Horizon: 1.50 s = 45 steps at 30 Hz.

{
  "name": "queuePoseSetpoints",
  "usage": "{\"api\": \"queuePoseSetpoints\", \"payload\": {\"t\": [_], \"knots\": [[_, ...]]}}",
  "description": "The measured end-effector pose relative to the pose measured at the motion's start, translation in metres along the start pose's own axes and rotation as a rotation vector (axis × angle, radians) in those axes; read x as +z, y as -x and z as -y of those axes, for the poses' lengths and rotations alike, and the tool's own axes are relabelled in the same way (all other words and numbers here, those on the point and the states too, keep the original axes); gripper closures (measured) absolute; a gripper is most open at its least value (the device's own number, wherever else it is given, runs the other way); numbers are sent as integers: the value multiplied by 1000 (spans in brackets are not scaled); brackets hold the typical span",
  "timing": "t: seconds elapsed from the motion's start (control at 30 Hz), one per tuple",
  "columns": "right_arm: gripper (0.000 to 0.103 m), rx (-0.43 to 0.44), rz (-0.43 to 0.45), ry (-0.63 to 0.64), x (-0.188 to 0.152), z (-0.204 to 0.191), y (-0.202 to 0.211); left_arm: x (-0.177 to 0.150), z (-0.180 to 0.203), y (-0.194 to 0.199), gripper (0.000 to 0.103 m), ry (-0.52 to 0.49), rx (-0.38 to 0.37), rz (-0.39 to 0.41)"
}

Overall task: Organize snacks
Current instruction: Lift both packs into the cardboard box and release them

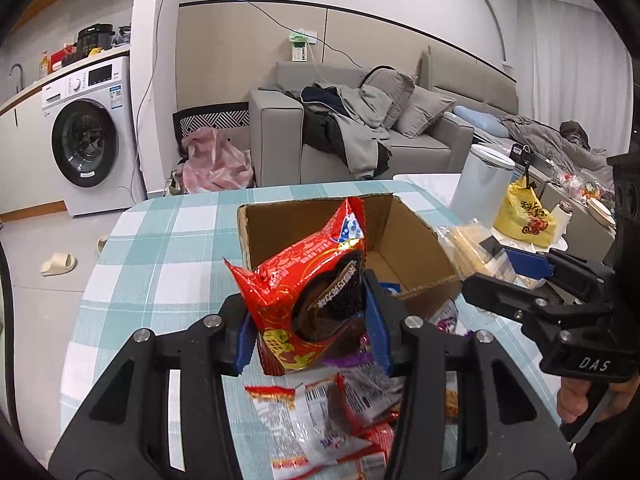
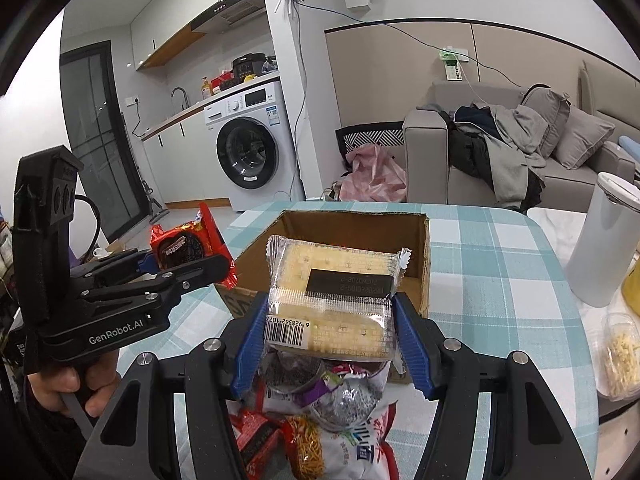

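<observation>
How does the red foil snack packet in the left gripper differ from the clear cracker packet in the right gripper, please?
The red foil snack packet is opaque and crumpled; the clear plastic cracker packet shows its pale crackers and is flat and boxy. The red packet stands upright in the left gripper; the cracker packet lies tilted in the right gripper. Both are clamped and held near the open cardboard box.

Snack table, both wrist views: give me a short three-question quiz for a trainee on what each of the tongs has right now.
1. True or false: the left tongs are shut on the red snack packet.
2. What do the right tongs grip? A) a purple bag B) the clear cracker pack C) nothing
3. Fill in: both snacks are held near the open ____ on the checked tablecloth.

Key: 1 true. 2 B. 3 cardboard box.
</observation>
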State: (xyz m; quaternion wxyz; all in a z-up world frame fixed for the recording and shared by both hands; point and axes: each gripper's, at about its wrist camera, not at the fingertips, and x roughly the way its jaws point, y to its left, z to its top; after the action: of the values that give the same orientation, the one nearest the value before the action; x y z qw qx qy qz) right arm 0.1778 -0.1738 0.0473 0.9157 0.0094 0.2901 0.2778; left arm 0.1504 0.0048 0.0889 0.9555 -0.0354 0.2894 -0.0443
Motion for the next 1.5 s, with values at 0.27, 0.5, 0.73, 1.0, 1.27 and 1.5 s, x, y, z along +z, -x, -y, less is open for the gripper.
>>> {"api": "queuePoseSetpoints", "payload": {"t": [0.27,0.5,0.73,1.0,1.27,1.5], "knots": [[41,-6,-8,0,12,4,-16,11,-8,-29,60,10,5,-4],[41,1,-10,-33,17,9,-33,16,-13,-56,60,22,1,-18],[41,-3,-27,-57,17,14,-51,16,-9,-76,60,3,-3,-29],[41,-6,-52,-75,15,22,-66,13,-4,-93,60,-16,-4,-51],[41,-14,-73,-91,13,27,-73,8,0,-104,59,-33,-6,-69],[26,-35,-45,-76,12,29,-62,7,-4,-83,21,-31,22,-22]]}}
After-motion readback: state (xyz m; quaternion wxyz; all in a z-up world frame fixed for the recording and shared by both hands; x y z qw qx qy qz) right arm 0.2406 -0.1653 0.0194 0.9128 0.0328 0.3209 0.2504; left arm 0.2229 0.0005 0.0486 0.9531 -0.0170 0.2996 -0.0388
